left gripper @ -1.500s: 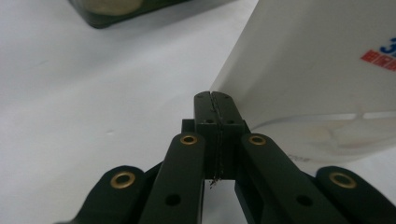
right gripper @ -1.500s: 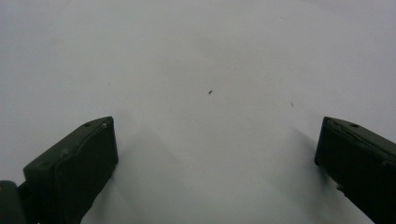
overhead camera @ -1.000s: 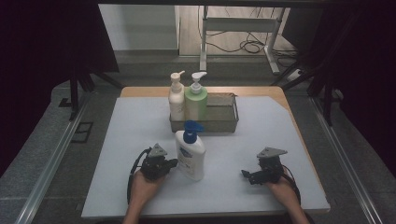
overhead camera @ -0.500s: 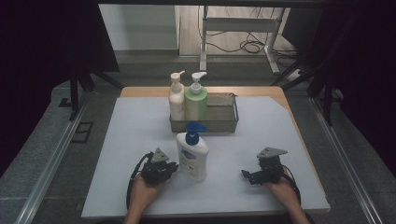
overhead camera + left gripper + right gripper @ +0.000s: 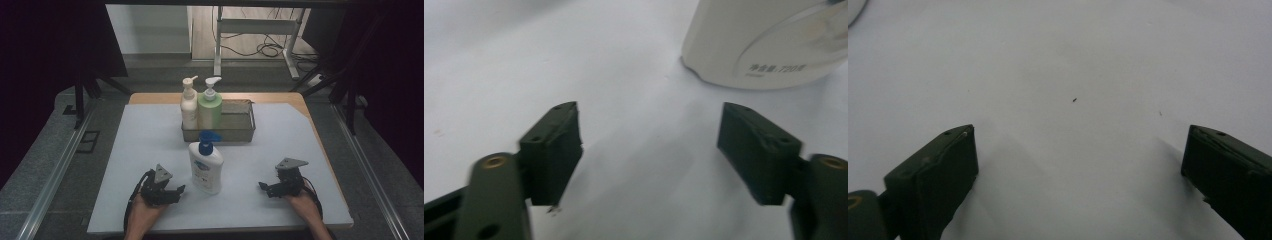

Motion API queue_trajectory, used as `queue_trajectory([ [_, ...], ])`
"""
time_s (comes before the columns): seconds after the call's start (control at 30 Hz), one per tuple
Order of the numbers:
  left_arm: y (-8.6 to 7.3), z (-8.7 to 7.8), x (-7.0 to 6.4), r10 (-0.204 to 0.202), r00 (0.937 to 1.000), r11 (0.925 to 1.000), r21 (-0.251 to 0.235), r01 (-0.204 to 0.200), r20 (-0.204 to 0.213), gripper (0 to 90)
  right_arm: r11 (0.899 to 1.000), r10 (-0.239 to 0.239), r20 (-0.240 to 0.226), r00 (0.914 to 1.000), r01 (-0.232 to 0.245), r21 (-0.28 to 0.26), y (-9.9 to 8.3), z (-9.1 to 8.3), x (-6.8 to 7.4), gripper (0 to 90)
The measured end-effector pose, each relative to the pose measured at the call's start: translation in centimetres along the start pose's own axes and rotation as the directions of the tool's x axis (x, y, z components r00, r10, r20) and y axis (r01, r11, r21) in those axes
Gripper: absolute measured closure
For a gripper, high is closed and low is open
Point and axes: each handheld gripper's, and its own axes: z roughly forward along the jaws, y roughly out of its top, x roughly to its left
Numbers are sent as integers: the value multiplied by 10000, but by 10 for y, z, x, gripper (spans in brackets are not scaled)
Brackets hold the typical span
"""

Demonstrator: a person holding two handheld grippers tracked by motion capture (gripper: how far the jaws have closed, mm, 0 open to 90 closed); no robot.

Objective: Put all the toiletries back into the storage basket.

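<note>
A white pump bottle with a blue cap (image 5: 205, 166) stands upright on the white table mat, in front of the metal tray. Its base (image 5: 769, 45) rises at the upper right of the left gripper view. My left gripper (image 5: 179, 191) rests on the mat just left of the bottle, open, with nothing between its jaws (image 5: 649, 150). My right gripper (image 5: 264, 187) lies on the mat well to the right of the bottle, also open and empty (image 5: 1078, 165). It points left toward the bottle.
A metal wire tray (image 5: 235, 125) stands at the back middle of the mat (image 5: 140, 145). It holds a cream pump bottle (image 5: 188, 105) and a green pump bottle (image 5: 209, 106) at its left end. Dark floor and rails flank the table.
My left gripper has let go of the white bottle and drawn back to the left and toward the near edge. The bottle stays upright. The right gripper has not moved.
</note>
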Motion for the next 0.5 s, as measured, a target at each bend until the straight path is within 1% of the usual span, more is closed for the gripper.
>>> queue_trajectory([
  [0.13,-2,0,0,-76,9998,10000,-31,75,-200,133,10000,27,42,10000,-27,-86,0,-4,-1,20],
  [0.23,-3,3,1,-114,9998,9999,32,115,-155,129,9997,35,80,10000,-33,-241,2,-8,-1,20],
  [0.33,-5,5,1,-51,9996,9999,151,55,-288,124,9994,-6,58,10000,8,-338,3,-11,1,19],
  [0.43,-6,6,2,-162,9995,9998,147,165,-259,123,9993,-35,-17,10000,34,-365,5,-13,3,20],
  [0.5,-8,9,2,-130,9994,9997,180,135,-319,123,9992,-41,-76,10000,38,-389,6,-14,6,20],
])
